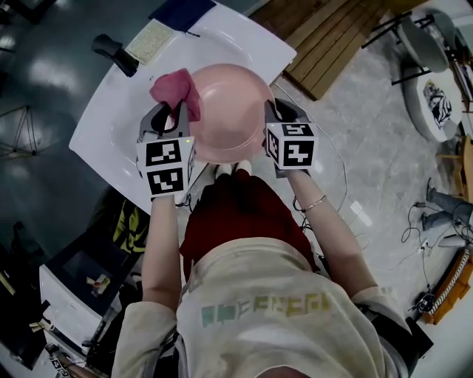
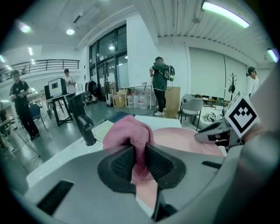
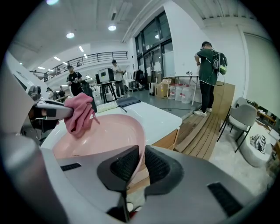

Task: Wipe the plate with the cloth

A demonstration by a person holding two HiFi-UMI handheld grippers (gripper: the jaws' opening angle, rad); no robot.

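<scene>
Left claw (image 2: 139, 159) clenches the cloth (image 2: 129, 131) over the plate's (image 3: 105, 135) rim. The plate's hollow lies just to this claw's right. Right claw (image 3: 141, 164) pinches the opposite rim.

We see a pale pink plate (image 1: 229, 111), a deeper rose cloth (image 1: 176, 90) and a white table (image 1: 244, 37). The left gripper (image 1: 168, 118) and right gripper (image 1: 277, 118) are grey, their ribbed pads (image 2: 124, 162) black. Each bears a white cube (image 1: 166, 166) patterned with black squares. The mat (image 1: 150, 40) is pale and speckled, the sheet (image 1: 181, 11) navy. The decking (image 1: 332, 37) is brown wood. The shirt (image 1: 259, 310) is cream with pastel lettering, and the skirt (image 1: 236, 214) is dark red.
</scene>
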